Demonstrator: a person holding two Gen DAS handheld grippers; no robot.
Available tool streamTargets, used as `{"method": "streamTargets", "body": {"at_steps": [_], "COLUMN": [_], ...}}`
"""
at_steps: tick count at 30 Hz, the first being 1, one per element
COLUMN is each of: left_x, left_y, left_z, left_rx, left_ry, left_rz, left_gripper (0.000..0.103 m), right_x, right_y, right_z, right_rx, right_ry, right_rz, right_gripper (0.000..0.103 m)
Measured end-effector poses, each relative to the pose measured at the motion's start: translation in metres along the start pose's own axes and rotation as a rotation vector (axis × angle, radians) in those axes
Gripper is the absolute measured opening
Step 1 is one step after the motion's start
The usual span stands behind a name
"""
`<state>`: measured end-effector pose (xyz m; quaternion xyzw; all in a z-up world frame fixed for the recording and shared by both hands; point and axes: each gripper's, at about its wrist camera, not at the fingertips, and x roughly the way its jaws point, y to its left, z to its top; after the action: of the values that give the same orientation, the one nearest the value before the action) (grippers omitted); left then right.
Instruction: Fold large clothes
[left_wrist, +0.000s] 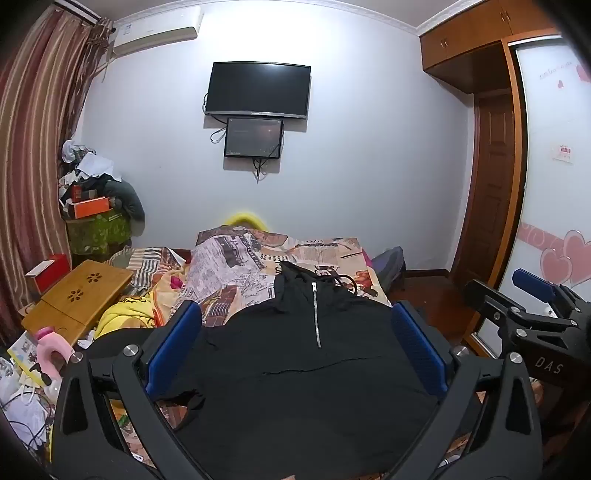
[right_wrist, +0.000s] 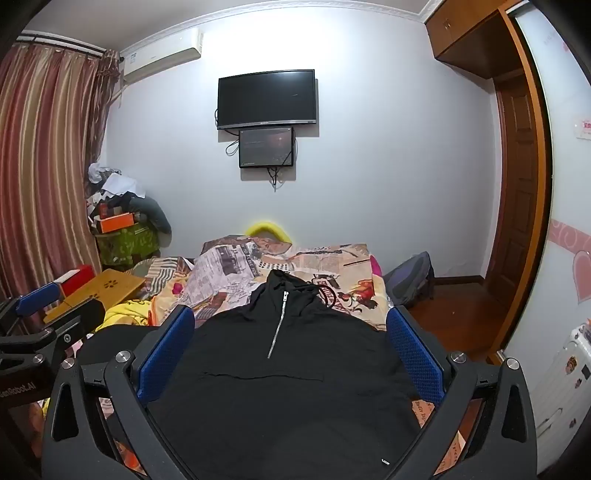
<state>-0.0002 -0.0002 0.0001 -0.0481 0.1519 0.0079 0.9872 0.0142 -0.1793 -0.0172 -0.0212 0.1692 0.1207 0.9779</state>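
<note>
Over the bed, both hand-held grippers, left and right, are hanging released above the black hoodie.

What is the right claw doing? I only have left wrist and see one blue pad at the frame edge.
Observer: In right wrist, the right claw is wide open over the black hoodie, with nothing pinched between its pads.
Operator: Anything off to its right?
Observer: A white ribbed case with stickers stands by the wardrobe door, outside your frame.
Operator: Any marker on the hoodie near the hem?
Observer: A small white tag sits low on the hoodie's right side.
</note>
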Motion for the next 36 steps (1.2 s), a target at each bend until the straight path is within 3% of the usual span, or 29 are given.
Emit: {"method": "streamTargets", "body": {"at_steps": [36], "left_x": [0.008], "left_y": [0.004], "left_z": [0.0], "left_rx": [-0.013], "left_ry": [0.034], "left_rz": [-0.005], "left_gripper": [0.103], "right_x": [0.006], "right_y": [0.01], "right_z": [-0.007], "right_rx": [-0.005], "right_ry": [0.01], "right_rz": [0.002], "right_gripper": [0.103]}}
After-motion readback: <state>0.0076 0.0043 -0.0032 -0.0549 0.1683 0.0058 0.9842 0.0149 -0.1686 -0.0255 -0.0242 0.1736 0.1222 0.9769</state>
